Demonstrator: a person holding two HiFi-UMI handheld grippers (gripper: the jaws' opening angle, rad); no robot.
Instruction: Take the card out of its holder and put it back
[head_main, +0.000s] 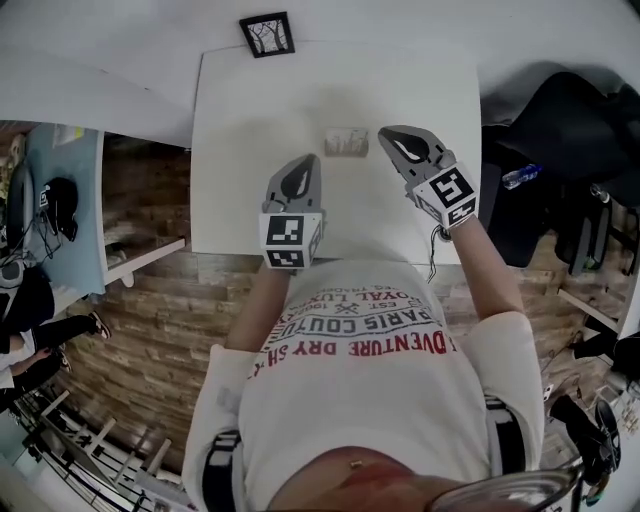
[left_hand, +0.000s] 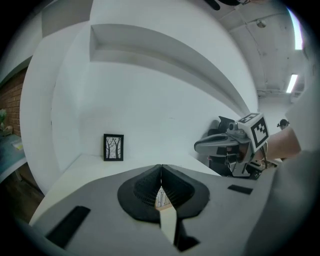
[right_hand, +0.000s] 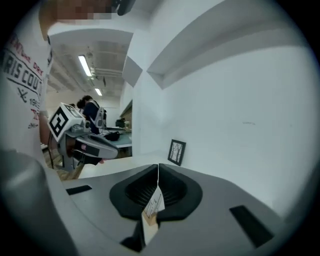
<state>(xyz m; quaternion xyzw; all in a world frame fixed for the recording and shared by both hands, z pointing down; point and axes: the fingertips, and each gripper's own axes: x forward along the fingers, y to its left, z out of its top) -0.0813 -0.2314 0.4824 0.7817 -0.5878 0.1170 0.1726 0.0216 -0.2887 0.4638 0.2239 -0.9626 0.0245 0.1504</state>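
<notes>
The left hand-held gripper (head_main: 306, 163) and right hand-held gripper (head_main: 385, 132) are both clenched on nothing. The card (head_main: 346, 140) stands in its holder (right_hand: 150, 218) on the desk (head_main: 240, 120) between them. It looks light and bendy, best pinched by its top edge.

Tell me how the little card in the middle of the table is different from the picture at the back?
The framed picture has a thick black frame; the card has none and looks pale. The framed picture stands at the back wall; the card stands out in the middle of the white table. Both are small and upright.
</notes>
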